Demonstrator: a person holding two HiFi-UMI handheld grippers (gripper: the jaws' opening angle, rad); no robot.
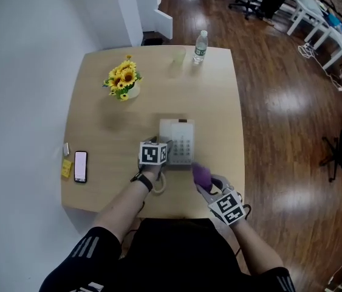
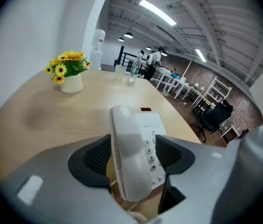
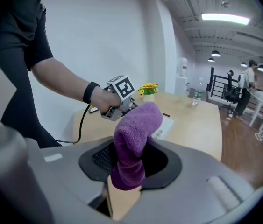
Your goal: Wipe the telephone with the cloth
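Note:
A white desk telephone [image 1: 178,141] sits near the front of the wooden table [image 1: 98,126]. My left gripper [image 1: 164,148] is at its near left corner. In the left gripper view the jaws of that gripper [image 2: 132,149] stand on either side of the white handset [image 2: 127,164], shut on it, with the keypad [image 2: 149,149] just to the right and the coiled cord below. My right gripper [image 1: 203,179] hovers just right of the phone's front edge, shut on a purple cloth [image 1: 201,174]. The cloth [image 3: 138,125] sticks up from the right gripper [image 3: 130,158].
A pot of sunflowers [image 1: 123,81] stands at the back left, a water bottle [image 1: 200,46] and a clear glass [image 1: 178,57] at the far edge. A smartphone [image 1: 81,166] and a yellow item [image 1: 67,168] lie at the left edge. Wooden floor lies right of the table.

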